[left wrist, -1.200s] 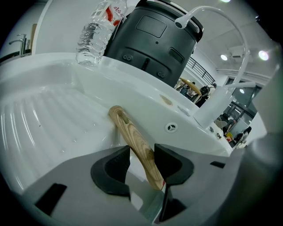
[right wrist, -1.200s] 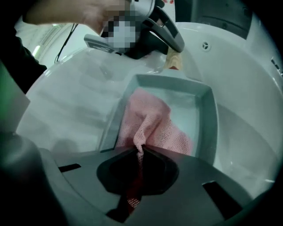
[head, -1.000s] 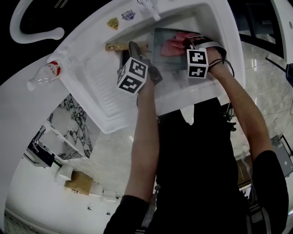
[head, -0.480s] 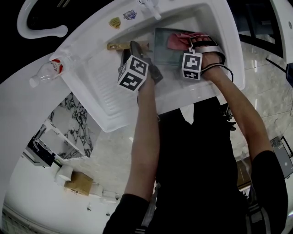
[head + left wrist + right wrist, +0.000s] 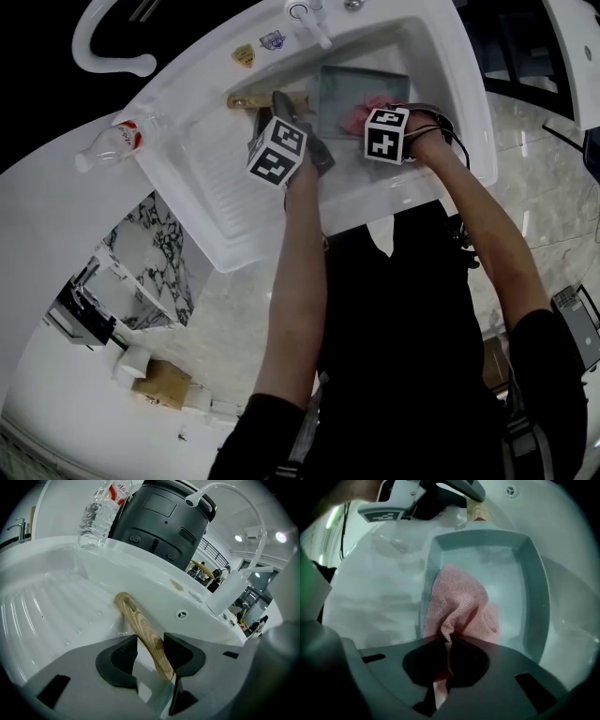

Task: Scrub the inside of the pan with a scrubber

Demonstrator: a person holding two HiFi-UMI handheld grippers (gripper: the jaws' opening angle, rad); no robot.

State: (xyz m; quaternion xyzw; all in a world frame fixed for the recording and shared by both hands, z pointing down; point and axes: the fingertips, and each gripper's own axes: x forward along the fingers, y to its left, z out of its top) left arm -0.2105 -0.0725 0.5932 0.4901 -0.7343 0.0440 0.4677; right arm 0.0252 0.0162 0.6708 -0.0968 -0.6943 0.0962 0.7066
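White sink unit (image 5: 469, 112): one basin plus a ribbed drainboard (image 5: 202, 187). A grey rectangular pan (image 5: 366, 71) sits on the basin floor, straight ahead of the right gripper (image 5: 445, 644). The pan's wooden handle (image 5: 140, 630) points toward the drainboard side. It passes between the left gripper (image 5: 150, 645) jaws and sticks out beyond them. The drainboard is left of the left gripper. A clear plastic bottle (image 5: 114, 145) with a red label stands at the far rim, ahead-left of that gripper. A white tap (image 5: 309, 19) on the back ledge is ahead-right of it. Two stickers (image 5: 244, 54) are on the ledge between bottle and tap. The overflow hole (image 5: 182, 615) is just right of the handle.
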